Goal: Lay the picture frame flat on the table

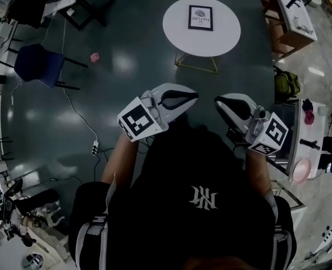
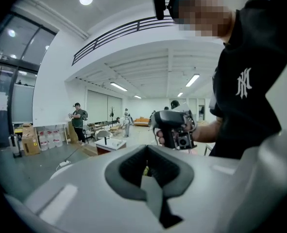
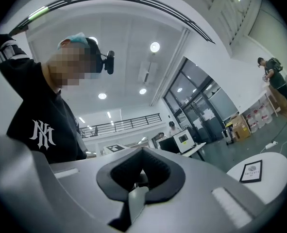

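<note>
The picture frame (image 1: 200, 18), black-edged with a white print, rests on the round white table (image 1: 177, 21) far ahead of me; from above it looks flat. In the right gripper view the picture frame (image 3: 252, 171) shows small at the lower right on the table (image 3: 274, 166). Both grippers are held close to the person's chest, well short of the table, with their tips turned toward each other. The left gripper (image 1: 192, 96) is shut with nothing in it, as is the right gripper (image 1: 219, 100). The left gripper view shows the left gripper (image 2: 148, 178) and, beyond it, the hand-held right gripper (image 2: 175, 130).
A blue chair (image 1: 39, 65) stands at the left, with a pink object (image 1: 95, 57) and a power strip (image 1: 94, 148) with its cable on the dark floor. A wooden stand (image 1: 295, 16) and a green bag (image 1: 286, 83) are to the right. People (image 2: 77, 123) stand far off.
</note>
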{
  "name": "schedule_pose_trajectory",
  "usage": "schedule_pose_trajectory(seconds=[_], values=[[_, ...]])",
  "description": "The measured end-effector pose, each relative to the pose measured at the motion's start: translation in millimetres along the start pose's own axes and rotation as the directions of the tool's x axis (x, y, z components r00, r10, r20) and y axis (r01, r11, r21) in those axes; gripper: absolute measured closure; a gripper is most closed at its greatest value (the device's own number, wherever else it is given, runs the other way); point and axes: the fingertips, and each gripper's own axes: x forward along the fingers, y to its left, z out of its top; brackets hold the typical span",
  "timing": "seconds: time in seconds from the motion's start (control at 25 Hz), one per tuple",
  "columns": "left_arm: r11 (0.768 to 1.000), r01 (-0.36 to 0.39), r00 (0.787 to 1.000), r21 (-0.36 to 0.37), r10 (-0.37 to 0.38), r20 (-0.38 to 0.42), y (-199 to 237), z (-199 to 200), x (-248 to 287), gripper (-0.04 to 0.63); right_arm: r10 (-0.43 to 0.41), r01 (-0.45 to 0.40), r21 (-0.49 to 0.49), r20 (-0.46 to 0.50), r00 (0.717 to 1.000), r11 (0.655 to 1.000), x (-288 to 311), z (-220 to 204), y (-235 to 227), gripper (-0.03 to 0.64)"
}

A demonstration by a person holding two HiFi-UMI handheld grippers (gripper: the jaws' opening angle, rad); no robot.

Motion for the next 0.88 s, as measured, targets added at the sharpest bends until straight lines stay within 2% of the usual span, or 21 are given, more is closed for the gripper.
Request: schedule_pose_trajectory(seconds=[0.12, 0.36, 0.52, 0.88], values=[[1.000, 0.018, 1.000, 0.019, -0.017, -0.018, -24, -7, 22, 0.594, -0.015, 0.014, 0.020, 0.023, 1.000, 1.000, -33, -11, 6, 0.617], [0.996, 0.029, 0.999, -0.083, -0.026, 0.044, -52, 5, 40, 0.594, -0.020, 0.019, 0.020, 0.028, 0.999, 1.000, -73, -17, 22, 0.617], [1.000, 0.013, 1.000, -0.015, -0.013, -0.001, -65, -1, 57, 0.594, -0.004, 0.003, 0.016, 0.056, 0.998, 1.000, -94, -13, 26, 0.617], [0.997, -0.020, 1.000, -0.072, 0.019, -0.018, -70, -11, 56, 0.594, 0.026, -0.026, 0.016, 0.038, 0.999, 1.000, -95, -18, 32, 0.615]])
